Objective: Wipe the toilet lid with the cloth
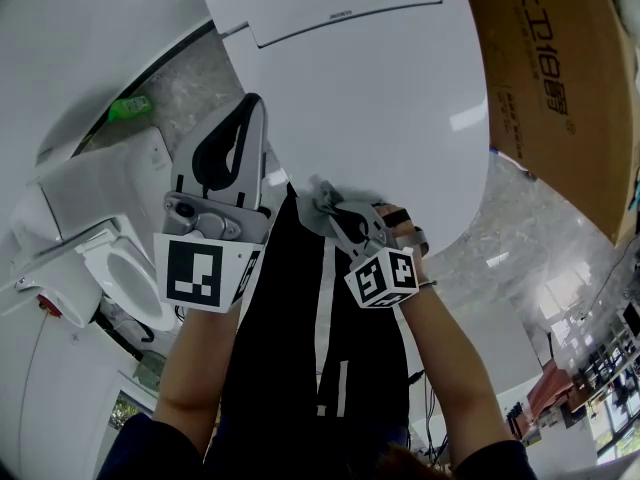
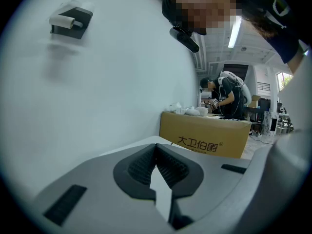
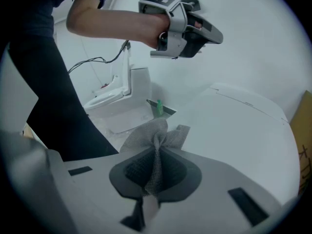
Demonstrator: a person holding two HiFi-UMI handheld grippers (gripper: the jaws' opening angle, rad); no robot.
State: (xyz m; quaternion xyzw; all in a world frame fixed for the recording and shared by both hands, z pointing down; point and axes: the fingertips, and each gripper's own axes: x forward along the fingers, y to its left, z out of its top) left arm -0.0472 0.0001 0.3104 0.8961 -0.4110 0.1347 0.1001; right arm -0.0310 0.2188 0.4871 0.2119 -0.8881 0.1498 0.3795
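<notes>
Here's the right claw (image 3: 156,155), pinching the grey cloth (image 3: 155,143) hard, folds fanning out past its tips. The right gripper view makes that plain. The head view only gives the cloth (image 1: 318,200) bunched at that claw's nose, just at the near rim of the white toilet lid (image 1: 400,98). Whether cloth meets lid, I can't tell. Over to the left claw (image 2: 156,147): pressed together on nothing and held up higher, beside the lid. Only its own view catches the paper holder (image 2: 70,21) on the wall and a person (image 2: 222,94) bent over behind the cardboard box (image 2: 204,138).
</notes>
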